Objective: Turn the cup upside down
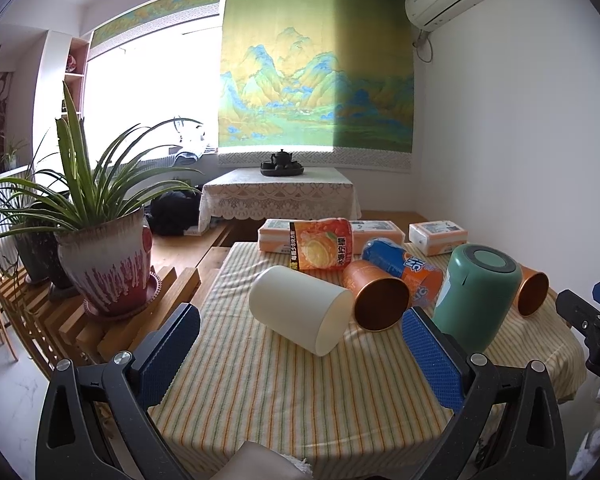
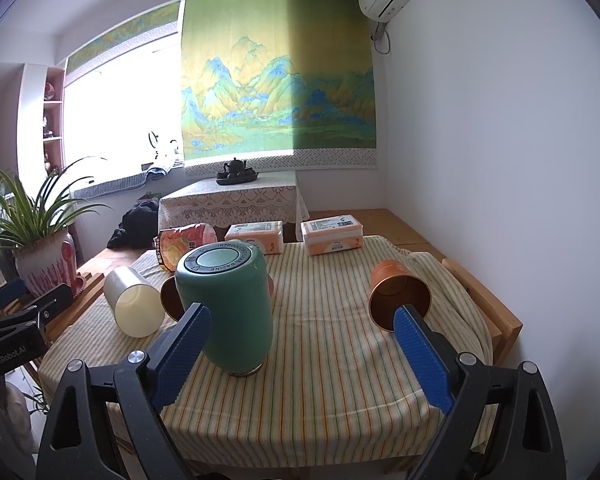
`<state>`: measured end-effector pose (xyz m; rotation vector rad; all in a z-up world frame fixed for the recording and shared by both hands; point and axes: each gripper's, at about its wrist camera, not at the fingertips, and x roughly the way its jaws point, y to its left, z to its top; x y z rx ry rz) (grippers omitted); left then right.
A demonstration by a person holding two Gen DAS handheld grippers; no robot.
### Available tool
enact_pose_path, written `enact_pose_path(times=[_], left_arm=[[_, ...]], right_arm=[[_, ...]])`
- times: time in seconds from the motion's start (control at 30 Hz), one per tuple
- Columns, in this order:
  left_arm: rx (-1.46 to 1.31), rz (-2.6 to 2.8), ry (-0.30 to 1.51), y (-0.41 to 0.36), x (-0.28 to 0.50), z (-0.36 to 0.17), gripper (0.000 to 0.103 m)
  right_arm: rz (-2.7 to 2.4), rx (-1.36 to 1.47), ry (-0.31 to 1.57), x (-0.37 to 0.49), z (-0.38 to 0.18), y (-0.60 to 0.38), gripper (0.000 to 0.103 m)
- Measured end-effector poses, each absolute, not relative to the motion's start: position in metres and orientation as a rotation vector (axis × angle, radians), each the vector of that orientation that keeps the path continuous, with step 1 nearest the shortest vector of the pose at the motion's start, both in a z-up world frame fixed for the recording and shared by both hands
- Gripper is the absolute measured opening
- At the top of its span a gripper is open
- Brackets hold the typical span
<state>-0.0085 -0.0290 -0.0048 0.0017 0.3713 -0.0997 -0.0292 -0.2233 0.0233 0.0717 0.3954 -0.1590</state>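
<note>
A green cup [image 2: 228,308] stands upside down on the striped tablecloth [image 2: 320,380], its base facing up; it also shows in the left wrist view [image 1: 474,296]. A cream cup [image 1: 300,308] lies on its side, also seen from the right [image 2: 134,304]. Two copper cups lie on their sides: one [image 1: 376,294] by the cream cup, one [image 2: 398,296] at the right. My left gripper [image 1: 300,356] is open and empty, just short of the cream cup. My right gripper [image 2: 300,348] is open and empty, with the green cup by its left finger.
A snack bag [image 1: 322,244], a blue-orange bottle [image 1: 404,268] and tissue packs [image 2: 332,236] lie at the table's far side. A potted plant [image 1: 104,268] stands on a wooden rack to the left. A lace-covered table with a teapot [image 1: 280,160] stands behind.
</note>
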Motion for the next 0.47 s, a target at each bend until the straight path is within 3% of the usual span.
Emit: enact_pose_path(times=[0.47], left_arm=[[0.001,-0.096,0.381,-0.0288,-0.0043,-0.0074,0.102]], right_arm=[[-0.157,0.081,0.405,-0.0286,0.0208,-0.2238,0.091]])
